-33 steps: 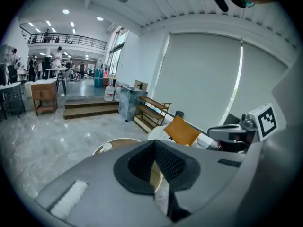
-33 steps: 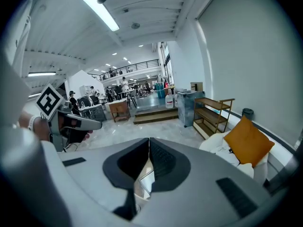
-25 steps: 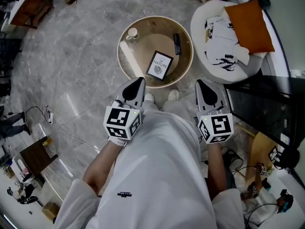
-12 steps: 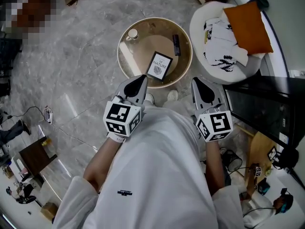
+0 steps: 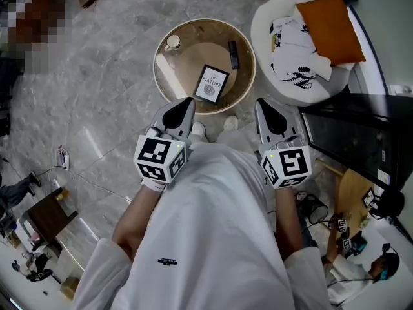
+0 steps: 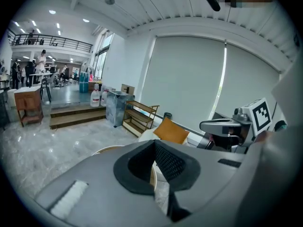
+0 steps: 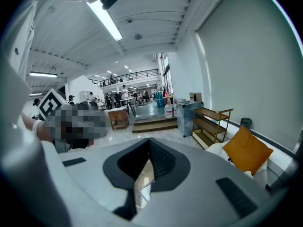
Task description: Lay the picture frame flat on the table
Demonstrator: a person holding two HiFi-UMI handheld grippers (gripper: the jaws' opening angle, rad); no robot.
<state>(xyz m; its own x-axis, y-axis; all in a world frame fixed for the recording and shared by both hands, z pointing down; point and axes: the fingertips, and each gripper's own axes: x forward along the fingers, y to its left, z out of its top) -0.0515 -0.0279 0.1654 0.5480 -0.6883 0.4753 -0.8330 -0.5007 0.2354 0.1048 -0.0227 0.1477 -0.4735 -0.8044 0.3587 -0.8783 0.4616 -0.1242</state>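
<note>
The left gripper and right gripper hover mid-picture, jaws closed and empty, short of the frame, apparently propped upright on the round surface at upper centre; a gentle tip from its top edge looks wisest.

Before you the frame is on the table, the cup behind it at left, the chair right of the table.

White top, grey left claw, right claw, black-and-white marker cubes
</note>
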